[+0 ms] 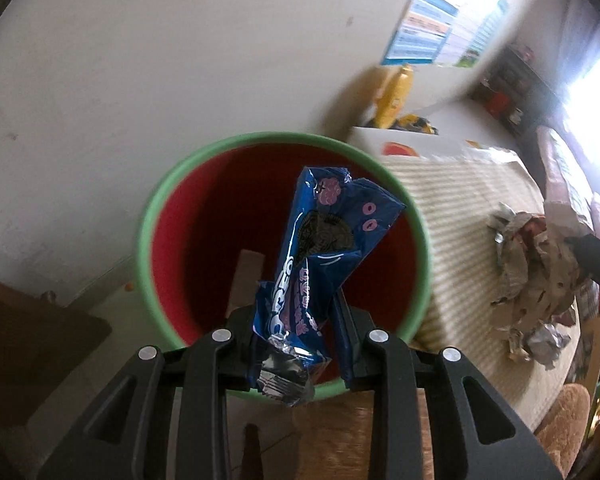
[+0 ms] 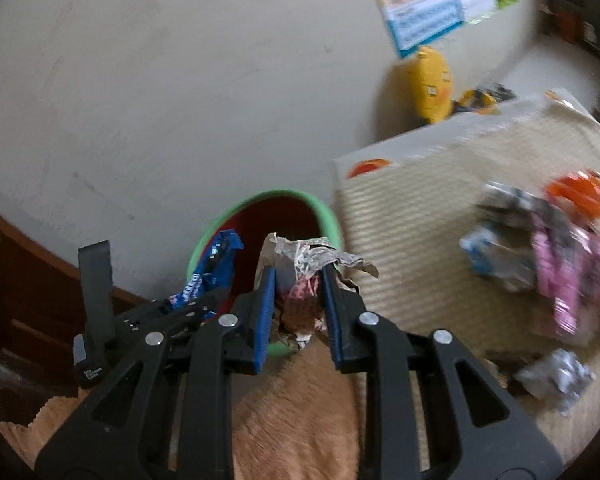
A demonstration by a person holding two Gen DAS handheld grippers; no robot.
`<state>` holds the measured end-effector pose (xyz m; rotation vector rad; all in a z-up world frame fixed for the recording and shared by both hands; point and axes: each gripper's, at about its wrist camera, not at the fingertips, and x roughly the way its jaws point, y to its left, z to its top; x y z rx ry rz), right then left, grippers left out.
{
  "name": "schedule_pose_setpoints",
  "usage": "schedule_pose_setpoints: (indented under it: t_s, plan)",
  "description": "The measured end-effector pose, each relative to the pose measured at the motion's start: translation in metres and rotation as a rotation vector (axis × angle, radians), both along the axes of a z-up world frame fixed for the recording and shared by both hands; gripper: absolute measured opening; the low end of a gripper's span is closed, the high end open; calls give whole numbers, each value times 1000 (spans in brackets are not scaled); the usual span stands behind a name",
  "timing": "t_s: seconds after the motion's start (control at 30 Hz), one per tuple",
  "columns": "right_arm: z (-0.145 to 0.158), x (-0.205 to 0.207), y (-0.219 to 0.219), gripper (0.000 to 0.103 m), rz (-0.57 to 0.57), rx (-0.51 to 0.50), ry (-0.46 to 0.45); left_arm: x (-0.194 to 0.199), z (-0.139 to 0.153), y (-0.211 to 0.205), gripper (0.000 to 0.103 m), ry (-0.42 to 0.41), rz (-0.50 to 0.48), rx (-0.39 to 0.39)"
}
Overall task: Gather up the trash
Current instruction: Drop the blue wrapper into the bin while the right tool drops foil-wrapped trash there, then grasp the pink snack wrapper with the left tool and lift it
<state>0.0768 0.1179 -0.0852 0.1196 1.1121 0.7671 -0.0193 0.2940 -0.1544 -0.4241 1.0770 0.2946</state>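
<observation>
The bin (image 1: pixel 148 236), red inside with a green rim, stands against the pale wall. Inside it only a pale flat strip (image 1: pixel 246 280) shows on the floor of the bin. Above its mouth the left claw (image 1: pixel 296 320) pinches a blue Oreo wrapper (image 1: pixel 320 248), which hangs over the opening, not in the bin. Just right of that, over the bin's near rim, the right claw (image 2: pixel 298 292) is clamped on a crumpled brown wrapper (image 2: pixel 312 258). Further right of the bin, more crumpled trash (image 2: pixel 540 248) lies on the striped mat (image 2: pixel 400 232).
</observation>
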Motion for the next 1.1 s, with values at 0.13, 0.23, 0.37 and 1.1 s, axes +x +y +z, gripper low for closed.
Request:
schedule_pose_setpoints:
  t_s: [0.13,0.23,0.37,1.1]
  plan:
    - [-4,0,25,28,19,24,18,-3,-1,13,33,6,45,12]
    - [-4,1,32,41,7,38,30,-3,-2,22,62,8,78,10]
    - [0,0,21,50,-20,42,11,-4,-3,22,68,3,75,4]
    - [-48,-15,-201,62,-255,-462,-35,18,7,-69,68,13,-152,27]
